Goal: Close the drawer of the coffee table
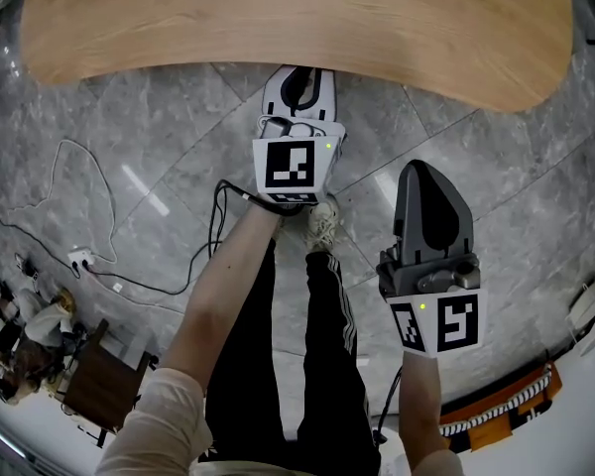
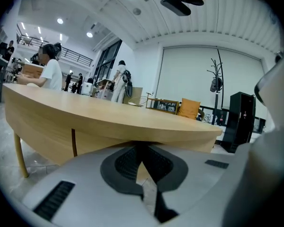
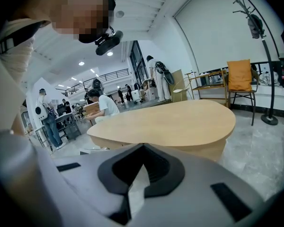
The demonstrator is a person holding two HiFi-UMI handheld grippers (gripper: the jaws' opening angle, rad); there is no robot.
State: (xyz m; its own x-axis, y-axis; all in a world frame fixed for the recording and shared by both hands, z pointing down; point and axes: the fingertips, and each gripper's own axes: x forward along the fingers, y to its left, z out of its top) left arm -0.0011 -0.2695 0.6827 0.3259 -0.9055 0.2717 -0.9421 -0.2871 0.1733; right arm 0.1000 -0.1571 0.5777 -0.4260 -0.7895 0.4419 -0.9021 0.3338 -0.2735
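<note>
The coffee table point(image 1: 278, 23) has a light wooden, rounded top that runs across the top of the head view. No drawer sticks out from its near edge there. In the left gripper view its side panel point(image 2: 47, 131) shows one dark vertical seam. My left gripper point(image 1: 299, 75) is shut and empty, its tip right at the table's near edge; in its own view the left gripper point(image 2: 139, 148) sits just below the tabletop's rim. My right gripper point(image 1: 423, 167) is shut on nothing and hangs over the floor, farther back from the table. The right gripper point(image 3: 142, 148) looks across the tabletop point(image 3: 180, 119).
The floor is grey marble tile. Black and white cables point(image 1: 178, 286) and a power strip point(image 1: 79, 259) lie on it at the left. A dark wooden stool point(image 1: 99, 385) stands at the lower left. A coat stand point(image 2: 217, 84) and a chair with an orange cushion point(image 3: 240, 74) stand beyond the table.
</note>
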